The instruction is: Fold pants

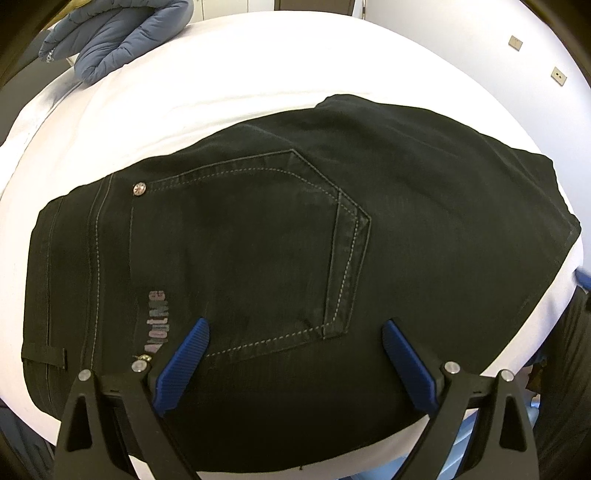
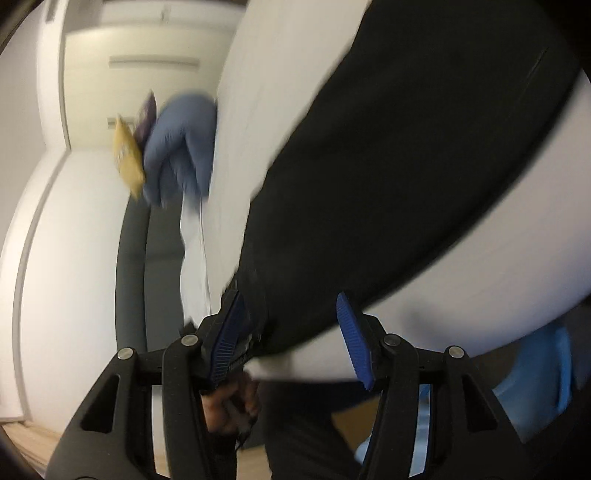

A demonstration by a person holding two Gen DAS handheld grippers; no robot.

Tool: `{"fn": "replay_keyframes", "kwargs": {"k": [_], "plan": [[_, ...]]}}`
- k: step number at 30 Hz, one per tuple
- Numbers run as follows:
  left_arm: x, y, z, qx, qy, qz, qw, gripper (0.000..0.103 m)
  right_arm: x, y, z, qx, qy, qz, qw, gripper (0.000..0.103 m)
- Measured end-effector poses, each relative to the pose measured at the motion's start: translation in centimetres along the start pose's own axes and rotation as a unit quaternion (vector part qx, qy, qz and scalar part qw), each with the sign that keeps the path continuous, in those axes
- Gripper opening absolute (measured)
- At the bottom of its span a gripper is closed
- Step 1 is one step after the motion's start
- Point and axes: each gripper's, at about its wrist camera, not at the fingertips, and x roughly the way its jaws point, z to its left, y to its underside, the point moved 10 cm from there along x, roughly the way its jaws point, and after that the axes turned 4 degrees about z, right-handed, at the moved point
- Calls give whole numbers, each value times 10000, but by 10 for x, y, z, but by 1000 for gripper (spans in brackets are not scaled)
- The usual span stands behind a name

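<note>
The left hand-held gripper [image 1: 295, 332] hangs with its blue fingers [image 1: 184, 362] spread wide apart, holding nothing, directly over the black pants [image 1: 295, 229]. The pants lie flat in a folded bundle on a white-covered surface [image 1: 221, 74] (whether bed or bench cannot be told), back pocket [image 1: 251, 258] up, just ahead of and beneath the fingertips. The right hand-held gripper [image 2: 288, 317], in a blurred view, also stands open; the near end of the pants [image 2: 388, 184] lies between its fingers, the left finger [image 2: 225, 336] close against the cloth, though contact is unclear. A blue padded jacket [image 1: 114, 33] sits at the far edge, well apart from the pants.
</note>
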Motion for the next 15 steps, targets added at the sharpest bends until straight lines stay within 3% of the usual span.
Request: {"fn": "replay_keyframes", "kwargs": {"k": [3,10,15], "plan": [[-2,6,1,-43,38,-32,10000,97,15,8,-12,162,154,110,9997,51],[-1,9,-1,-74,-15,-45,10000,100,33,-6,-42,742,-77,-1,9972,51],[-1,11,0,-88,11,-44,10000,100,38,-9,-47,823,-246,13,9963,51]]}}
